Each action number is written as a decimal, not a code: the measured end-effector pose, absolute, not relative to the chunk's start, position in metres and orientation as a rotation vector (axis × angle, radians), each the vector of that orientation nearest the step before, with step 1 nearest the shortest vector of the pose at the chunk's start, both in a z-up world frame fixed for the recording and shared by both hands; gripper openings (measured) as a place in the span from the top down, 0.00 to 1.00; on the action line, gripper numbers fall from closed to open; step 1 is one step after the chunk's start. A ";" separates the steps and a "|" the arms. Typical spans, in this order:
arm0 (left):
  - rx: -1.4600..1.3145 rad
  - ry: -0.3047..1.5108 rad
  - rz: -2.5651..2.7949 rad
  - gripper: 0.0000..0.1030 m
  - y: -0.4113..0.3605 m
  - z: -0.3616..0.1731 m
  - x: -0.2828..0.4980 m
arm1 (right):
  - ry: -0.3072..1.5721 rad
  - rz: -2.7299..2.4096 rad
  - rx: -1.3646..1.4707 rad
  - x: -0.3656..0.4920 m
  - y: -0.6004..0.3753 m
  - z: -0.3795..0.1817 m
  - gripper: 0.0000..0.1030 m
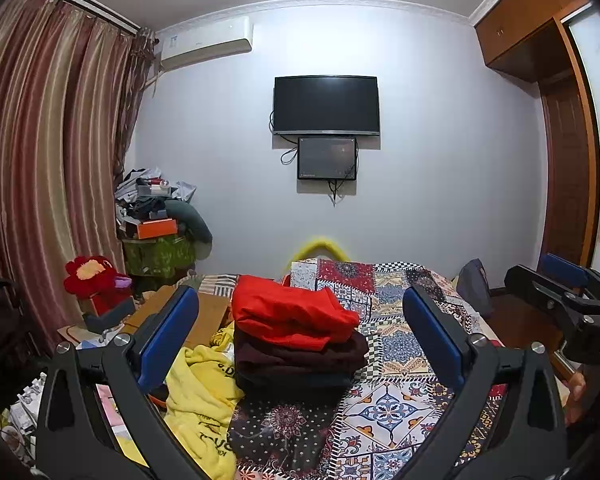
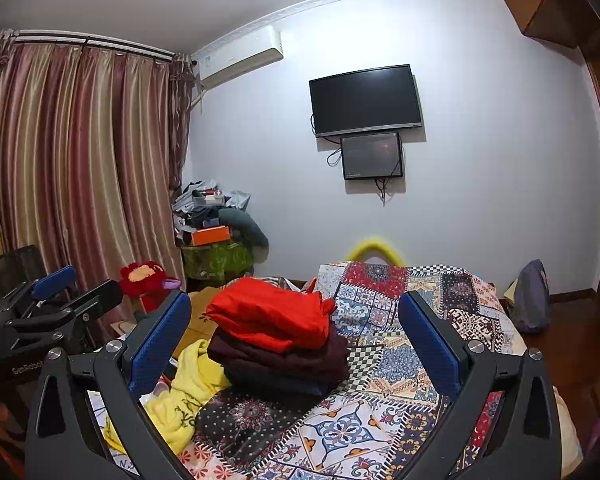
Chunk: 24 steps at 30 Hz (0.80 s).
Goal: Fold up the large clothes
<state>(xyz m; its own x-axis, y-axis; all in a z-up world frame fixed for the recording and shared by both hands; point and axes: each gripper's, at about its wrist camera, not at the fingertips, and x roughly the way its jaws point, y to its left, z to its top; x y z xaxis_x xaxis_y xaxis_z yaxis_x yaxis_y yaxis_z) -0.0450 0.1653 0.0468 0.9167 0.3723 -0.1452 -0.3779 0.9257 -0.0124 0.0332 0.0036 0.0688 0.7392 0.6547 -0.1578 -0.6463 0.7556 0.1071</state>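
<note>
Left gripper (image 1: 300, 320) and right gripper (image 2: 296, 320) hover, jaws spread, holding nothing. A folded red garment (image 1: 288, 310) tops the dark folded stack (image 1: 300, 364) on the patchwork-quilted bed (image 1: 396, 352).

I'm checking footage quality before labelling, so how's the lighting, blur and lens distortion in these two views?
Left wrist view: even indoor light, strong fisheye bending of the curtain and dark corner vignetting; the folded clothes stack is sharp, the yellow garment slightly soft. Right wrist view: same barrel distortion, the television tilted, no glare on it; the yellow arch behind the bed is blurred.
</note>
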 end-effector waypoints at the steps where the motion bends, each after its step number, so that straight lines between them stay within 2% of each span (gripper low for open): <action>1: -0.040 0.142 0.387 0.01 0.166 0.047 -0.045 | 0.191 0.713 0.045 0.033 0.004 0.069 0.00; 24: -0.052 0.154 0.341 0.01 0.166 0.042 -0.040 | 0.197 0.706 0.049 0.034 0.008 0.066 0.00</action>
